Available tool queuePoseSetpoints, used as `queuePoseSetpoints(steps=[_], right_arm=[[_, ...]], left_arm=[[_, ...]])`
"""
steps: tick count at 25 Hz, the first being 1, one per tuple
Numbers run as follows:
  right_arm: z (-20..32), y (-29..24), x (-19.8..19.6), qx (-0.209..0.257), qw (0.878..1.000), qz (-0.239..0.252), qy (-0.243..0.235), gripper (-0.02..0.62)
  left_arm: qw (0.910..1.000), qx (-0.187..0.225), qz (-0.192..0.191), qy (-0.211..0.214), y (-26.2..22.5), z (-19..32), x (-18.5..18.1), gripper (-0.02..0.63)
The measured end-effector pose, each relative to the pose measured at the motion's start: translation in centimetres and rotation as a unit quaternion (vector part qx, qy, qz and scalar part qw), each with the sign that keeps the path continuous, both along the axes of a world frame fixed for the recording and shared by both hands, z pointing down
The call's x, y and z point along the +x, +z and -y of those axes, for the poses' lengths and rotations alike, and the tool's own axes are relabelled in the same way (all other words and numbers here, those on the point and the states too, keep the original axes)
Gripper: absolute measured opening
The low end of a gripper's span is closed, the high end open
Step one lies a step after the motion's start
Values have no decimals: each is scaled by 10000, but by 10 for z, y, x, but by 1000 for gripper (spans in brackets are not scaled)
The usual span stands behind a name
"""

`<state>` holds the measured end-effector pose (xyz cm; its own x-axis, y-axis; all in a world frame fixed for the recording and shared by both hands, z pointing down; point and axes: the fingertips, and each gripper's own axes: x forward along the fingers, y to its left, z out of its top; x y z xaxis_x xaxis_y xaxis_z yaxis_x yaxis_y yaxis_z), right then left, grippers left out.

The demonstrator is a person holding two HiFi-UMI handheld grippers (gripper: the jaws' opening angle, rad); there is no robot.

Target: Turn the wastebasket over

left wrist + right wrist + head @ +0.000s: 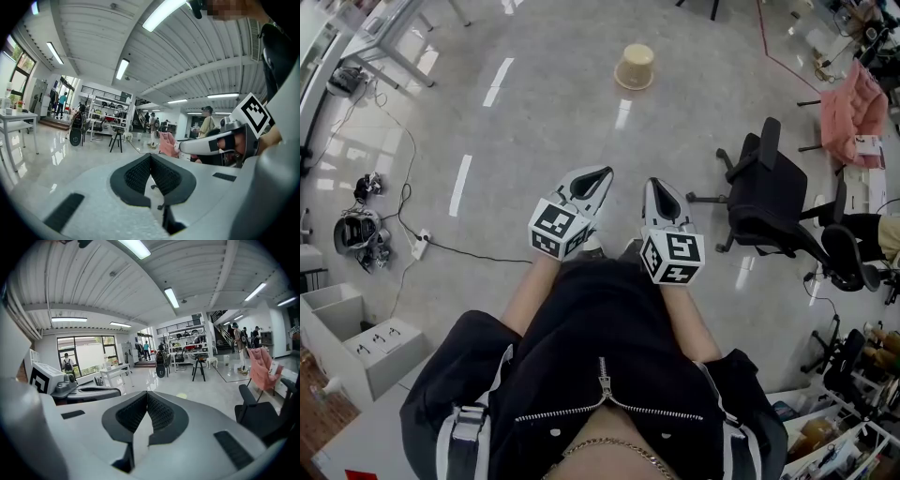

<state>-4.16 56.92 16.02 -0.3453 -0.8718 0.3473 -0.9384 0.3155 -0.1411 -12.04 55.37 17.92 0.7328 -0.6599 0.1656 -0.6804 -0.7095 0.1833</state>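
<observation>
Beige wastebasket (635, 67), plain in head view

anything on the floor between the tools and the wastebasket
Nothing visible. In the head view only bare floor lies between the shut left tool, the shut right tool and the wastebasket. The office chair stands off to the right, clear of that path.

No words, numbers or brand names could be read anywhere. Only black-and-white square code patterns were seen, printed on the cubes of the left gripper (602, 175) and the right gripper (657, 186); no letters were carried by them.
</observation>
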Motion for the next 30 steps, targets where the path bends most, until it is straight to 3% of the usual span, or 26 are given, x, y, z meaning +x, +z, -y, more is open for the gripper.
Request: queuePoseSetpoints(steps=[10,19,30], right_arm=[[-2,0,-4,-50,9999,-47,81,11],[8,-6,17,-27,9993,2,366,11],[61,-2,30,-89,9990,129,420,11]], left_arm=[[9998,-88,-42,-144,0,10,-16,3],[9999,-63,49,129,0,23,9,3],[9994,-119,144,276,1,76,36,3]])
